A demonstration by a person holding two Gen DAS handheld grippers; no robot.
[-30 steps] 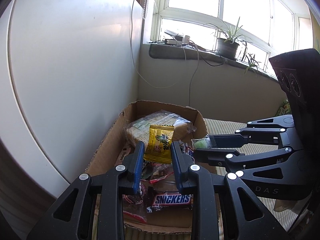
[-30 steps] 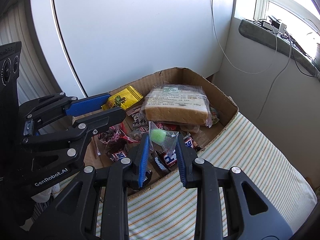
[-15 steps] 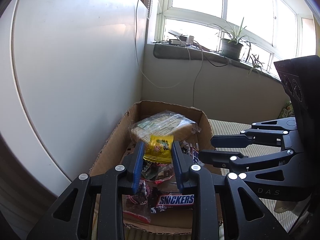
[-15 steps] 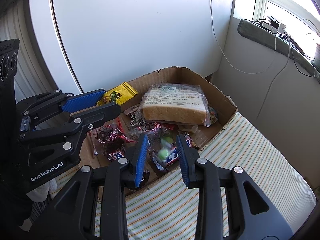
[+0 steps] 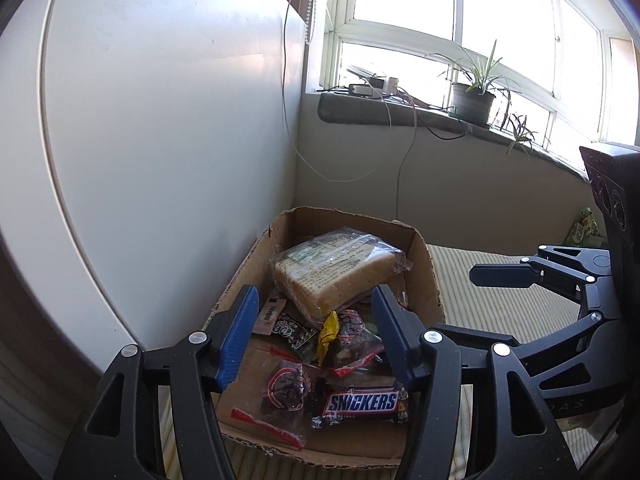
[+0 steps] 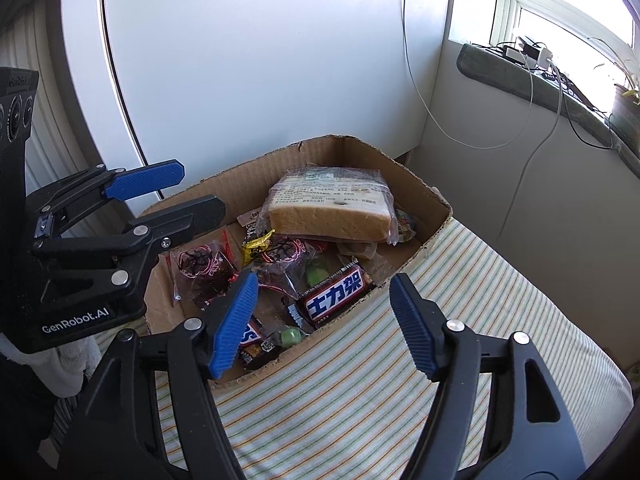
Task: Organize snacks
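Note:
A cardboard box (image 5: 424, 248) (image 6: 440, 204) holds wrapped bread (image 5: 340, 276) (image 6: 328, 208), a Snickers bar (image 5: 362, 402) (image 6: 336, 296) and several small sweets. My left gripper (image 5: 314, 308) (image 6: 180, 192) hovers over the box's left side, its jaws opening with nothing between them. A yellow packet (image 5: 328, 332) (image 6: 258, 242) lies among the sweets below it. My right gripper (image 6: 324, 284) (image 5: 456, 300) hangs over the box's near right wall, its jaws also opening and empty. A green candy in clear wrap (image 6: 290, 336) rests inside by the near wall.
The box sits on a striped cloth (image 6: 440, 320) in a corner. A white panel (image 5: 160, 120) rises close on the left. A wall with hanging cables (image 5: 400, 160) and a sill with a potted plant (image 5: 472, 100) stands behind.
Both grippers went from shut to wide apart. The yellow packet dropped from the left jaws into the box, and the green candy fell from the right jaws into it.

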